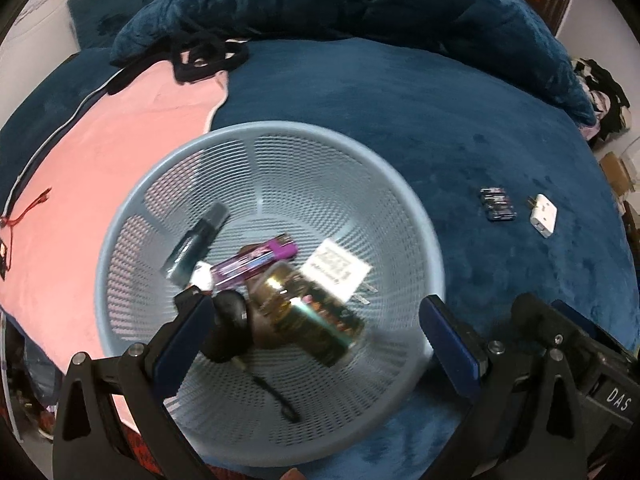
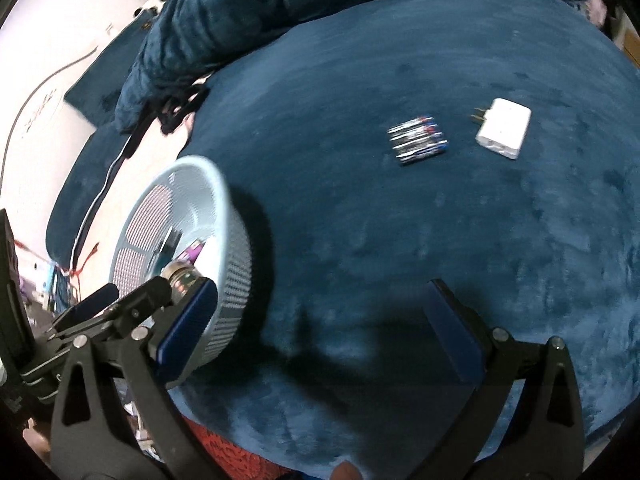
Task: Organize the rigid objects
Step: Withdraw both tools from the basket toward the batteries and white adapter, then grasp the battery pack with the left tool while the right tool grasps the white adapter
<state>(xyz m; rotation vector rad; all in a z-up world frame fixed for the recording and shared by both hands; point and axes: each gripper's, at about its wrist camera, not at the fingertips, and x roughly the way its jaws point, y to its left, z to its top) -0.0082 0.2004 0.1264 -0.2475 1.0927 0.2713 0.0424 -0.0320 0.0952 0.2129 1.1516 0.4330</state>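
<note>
A pale blue mesh basket [image 1: 404,200] stands on the dark blue bedspread [image 1: 440,128]. Inside it lie a blurred gold-and-dark can [image 1: 308,316], a purple pack [image 1: 256,260], a dark bottle [image 1: 196,240], a white plug adapter [image 1: 336,270] and a black object [image 1: 230,328]. My left gripper [image 1: 320,332] hovers open over the basket, its fingers wide of the can. To the right on the bedspread sit a battery pack [image 2: 418,142] and a white adapter [image 2: 504,128]. My right gripper [image 2: 320,312] hangs open above bare bedspread, short of both, with the basket [image 2: 236,248] on its left.
A pink blanket [image 1: 112,152] covers the bed's left side, with a red cable [image 1: 32,208] on it. A heaped dark blue duvet [image 1: 340,0] and a black strap [image 1: 208,56] lie at the back. Cardboard boxes [image 1: 618,172] stand beyond the right edge.
</note>
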